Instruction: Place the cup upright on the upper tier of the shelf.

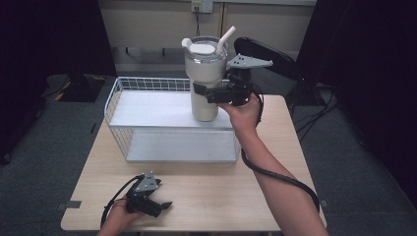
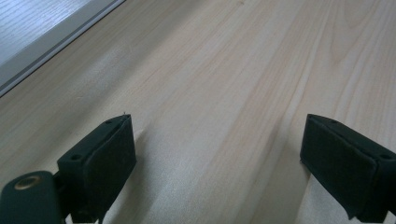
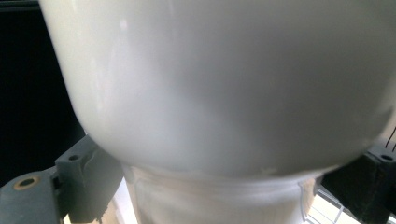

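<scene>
Tumbler (image 1: 204, 81) on wire shelf's (image 1: 147, 110) top right, shelf at table's (image 1: 221, 191) rear, left tongs (image 1: 164, 205) front-left

Right arm is reaching way forward across the table, forearm stretched out and hand wrapped around the back of the right gripper (image 1: 204, 92), with its cable looping back along the arm. The jaws are pointing left and sitting clamped on either side of something, one jaw on each flank in the right gripper view. Left hand (image 1: 118, 220) is hanging back at the near edge, holding the left gripper (image 1: 164, 205) low and pointing right. Its jaws are standing wide apart with nothing between them.
</scene>
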